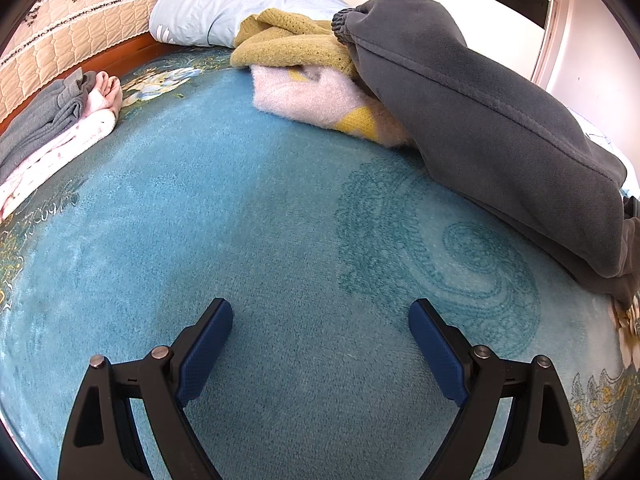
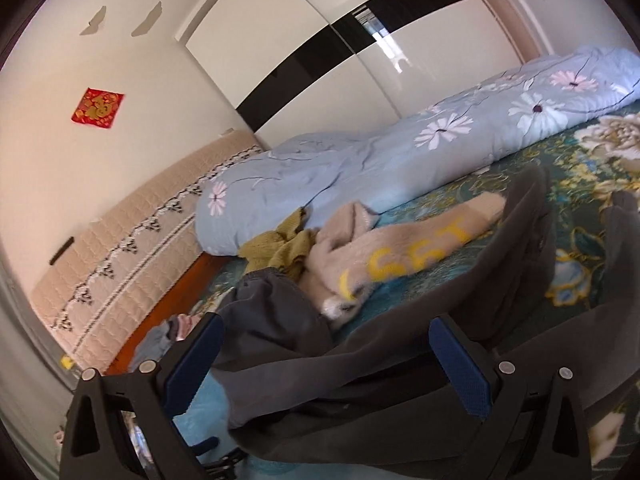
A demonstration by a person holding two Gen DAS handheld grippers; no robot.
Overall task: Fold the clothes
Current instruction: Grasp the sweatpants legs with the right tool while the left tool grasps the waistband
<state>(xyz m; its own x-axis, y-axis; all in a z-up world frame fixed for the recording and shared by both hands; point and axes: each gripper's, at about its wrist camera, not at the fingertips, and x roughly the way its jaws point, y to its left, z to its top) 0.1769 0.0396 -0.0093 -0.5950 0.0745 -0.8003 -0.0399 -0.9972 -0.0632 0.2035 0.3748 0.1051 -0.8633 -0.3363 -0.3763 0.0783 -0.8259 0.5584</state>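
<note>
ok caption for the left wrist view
Open left gripper hovers over teal plush blanket, dark grey sweatpants lying to its right.

The left claw (image 1: 320, 316) hangs low with its two blue-padded fingers (image 1: 204, 354) spread wide apart, nothing between them. The right claw (image 2: 326, 344) is tilted, its fingers (image 2: 460, 368) likewise spread wide, with dark cloth lying across the gap between them, not pinched.

Grey trousers (image 1: 480, 120): far end cut off at the frame's right edge
Pink sweater (image 2: 400, 252): blurred, yellow lettering unreadable
Folded pile (image 1: 52, 128): cut off at left
</note>
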